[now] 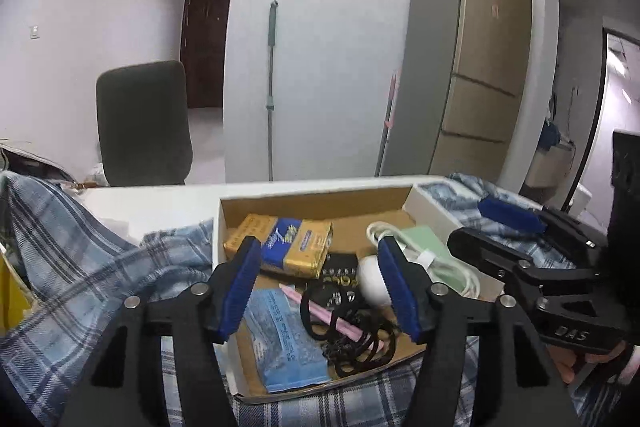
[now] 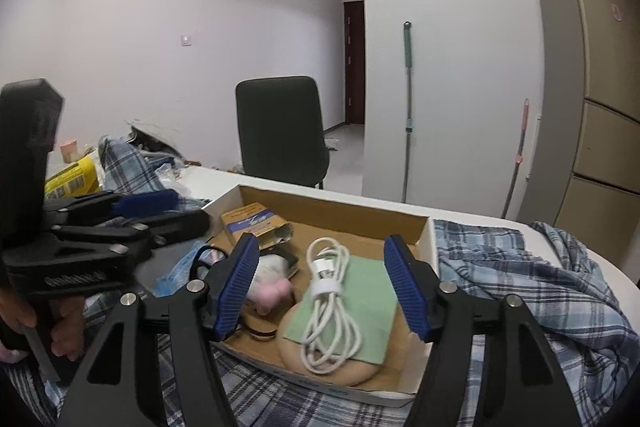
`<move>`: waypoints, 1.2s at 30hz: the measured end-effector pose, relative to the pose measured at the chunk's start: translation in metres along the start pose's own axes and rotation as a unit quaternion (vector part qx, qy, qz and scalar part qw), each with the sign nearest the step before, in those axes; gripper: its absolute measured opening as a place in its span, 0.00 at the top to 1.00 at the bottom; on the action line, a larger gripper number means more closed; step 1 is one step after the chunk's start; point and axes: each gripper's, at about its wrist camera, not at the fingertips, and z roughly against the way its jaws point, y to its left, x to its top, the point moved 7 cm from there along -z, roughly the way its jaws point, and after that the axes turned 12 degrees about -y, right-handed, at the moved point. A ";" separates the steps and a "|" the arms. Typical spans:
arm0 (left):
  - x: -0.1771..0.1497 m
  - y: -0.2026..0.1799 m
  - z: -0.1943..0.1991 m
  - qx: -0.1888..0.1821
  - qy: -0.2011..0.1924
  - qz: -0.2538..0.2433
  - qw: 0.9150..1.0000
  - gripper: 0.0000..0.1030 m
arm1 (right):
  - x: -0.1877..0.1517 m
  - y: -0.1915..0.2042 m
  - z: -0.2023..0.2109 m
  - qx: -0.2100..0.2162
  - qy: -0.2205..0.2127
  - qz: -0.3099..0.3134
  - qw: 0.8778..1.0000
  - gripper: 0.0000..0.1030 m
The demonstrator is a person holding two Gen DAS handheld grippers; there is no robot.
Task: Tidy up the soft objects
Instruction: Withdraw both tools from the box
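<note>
The cardboard box [image 1: 312, 201] sits on the white table [image 1: 160, 195], on top of a blue plaid cloth [image 1: 80, 247] that spreads out on both sides of it. The box holds a gold and blue packet [image 1: 288, 243], a light blue packet [image 1: 280, 339], a pink stick [image 1: 340, 323], black hair ties [image 1: 352, 343], a white coiled cable [image 2: 332, 303], a green pad [image 2: 368, 307] under the cable, and a white and pink soft toy [image 2: 268, 287].

The left gripper [image 1: 320, 291] hangs over the near left part of the box. Its jaws stand apart and grasp nothing. The right gripper [image 2: 326, 291] hangs over the cable and the green pad. Its jaws also stand apart, released, with nothing pressed between the blue pads.

A dark chair [image 2: 280, 131] stands behind the table.
</note>
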 end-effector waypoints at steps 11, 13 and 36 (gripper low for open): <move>0.064 -0.028 0.069 -0.006 -0.096 -0.024 0.995 0.30 | 0.076 -0.020 0.063 -0.035 -0.090 -0.033 0.995 0.23; 0.073 -0.034 0.087 -0.009 -0.114 -0.020 0.993 0.26 | 0.088 -0.018 0.078 -0.038 -0.104 -0.035 0.993 0.18; 0.088 -0.044 0.206 0.027 -0.185 -0.012 0.982 0.00 | 0.106 0.014 0.188 -0.067 -0.169 -0.007 0.983 0.00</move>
